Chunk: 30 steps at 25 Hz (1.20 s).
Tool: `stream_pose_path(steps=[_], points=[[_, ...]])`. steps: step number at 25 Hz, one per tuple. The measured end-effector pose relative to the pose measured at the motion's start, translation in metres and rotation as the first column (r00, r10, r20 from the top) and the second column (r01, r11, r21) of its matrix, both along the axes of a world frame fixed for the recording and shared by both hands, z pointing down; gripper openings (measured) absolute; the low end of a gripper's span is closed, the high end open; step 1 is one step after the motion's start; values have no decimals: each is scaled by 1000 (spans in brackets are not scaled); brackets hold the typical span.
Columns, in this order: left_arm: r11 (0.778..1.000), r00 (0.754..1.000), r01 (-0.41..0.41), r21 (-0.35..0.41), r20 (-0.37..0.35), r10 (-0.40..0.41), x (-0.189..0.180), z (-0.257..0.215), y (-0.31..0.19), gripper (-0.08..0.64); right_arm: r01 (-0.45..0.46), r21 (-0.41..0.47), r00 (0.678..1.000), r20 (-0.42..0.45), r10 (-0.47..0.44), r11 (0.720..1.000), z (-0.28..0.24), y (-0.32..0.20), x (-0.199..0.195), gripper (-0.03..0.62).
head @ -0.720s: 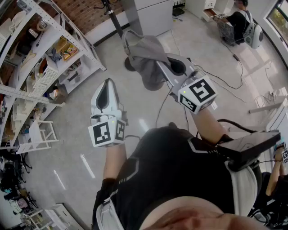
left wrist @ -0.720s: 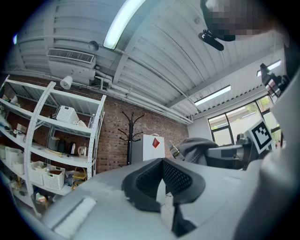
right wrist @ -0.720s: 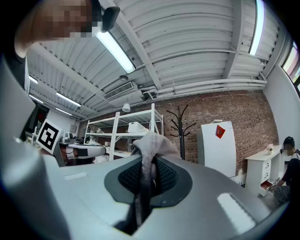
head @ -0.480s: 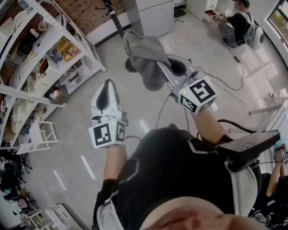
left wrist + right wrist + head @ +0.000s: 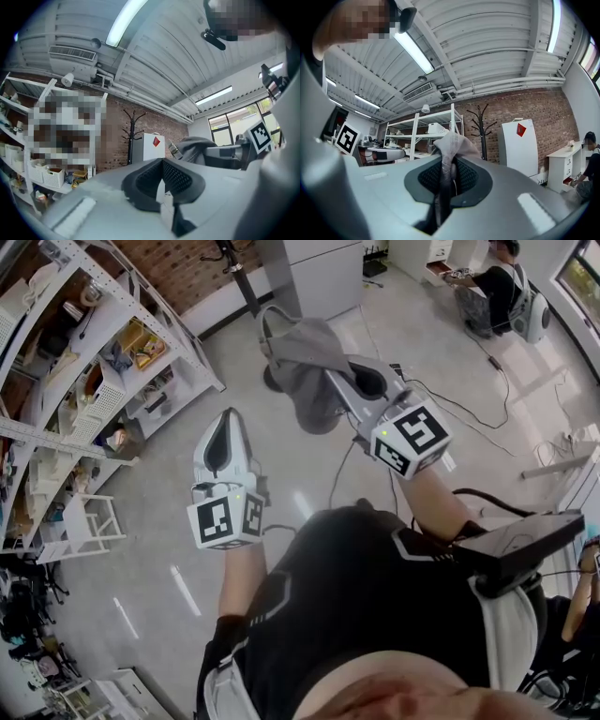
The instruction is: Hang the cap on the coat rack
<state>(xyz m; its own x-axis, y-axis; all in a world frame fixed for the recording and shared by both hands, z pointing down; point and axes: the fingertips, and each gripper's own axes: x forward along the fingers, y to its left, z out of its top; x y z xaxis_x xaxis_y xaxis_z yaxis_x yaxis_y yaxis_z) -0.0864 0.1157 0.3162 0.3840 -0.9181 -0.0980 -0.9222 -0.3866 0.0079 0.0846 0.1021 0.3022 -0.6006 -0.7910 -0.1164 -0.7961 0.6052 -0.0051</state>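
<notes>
A grey cap (image 5: 305,362) hangs from my right gripper (image 5: 330,371), which is shut on its fabric and held out in front of me above the floor. In the right gripper view the cap's cloth (image 5: 452,143) bunches up between the two pads. The black coat rack (image 5: 236,266) stands beyond it by the brick wall, its branched top showing in the right gripper view (image 5: 481,123) and in the left gripper view (image 5: 132,133). My left gripper (image 5: 225,423) is level at the cap's left, shut with nothing in it (image 5: 164,180). From there the cap (image 5: 197,143) shows at the right.
White shelving (image 5: 94,381) full of boxes runs along the left. A white cabinet (image 5: 314,273) stands just right of the rack. Cables (image 5: 459,404) trail over the floor at the right, and a person (image 5: 497,282) sits at a desk far right.
The scene has slid slightly right and down in the head view. Both grippers keep their places and the cap stays in the right one.
</notes>
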Motion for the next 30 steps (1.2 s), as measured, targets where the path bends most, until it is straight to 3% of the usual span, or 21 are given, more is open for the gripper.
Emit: stream_pose_path(steps=[22, 30], points=[[995, 995, -98, -18, -33, 97, -68, 21, 13, 100, -84, 8, 997, 0, 84, 996, 5, 30, -69, 25], [993, 993, -116, -30, -32, 115, -66, 27, 4, 100, -87, -12, 996, -11, 86, 996, 11, 25, -72, 26]])
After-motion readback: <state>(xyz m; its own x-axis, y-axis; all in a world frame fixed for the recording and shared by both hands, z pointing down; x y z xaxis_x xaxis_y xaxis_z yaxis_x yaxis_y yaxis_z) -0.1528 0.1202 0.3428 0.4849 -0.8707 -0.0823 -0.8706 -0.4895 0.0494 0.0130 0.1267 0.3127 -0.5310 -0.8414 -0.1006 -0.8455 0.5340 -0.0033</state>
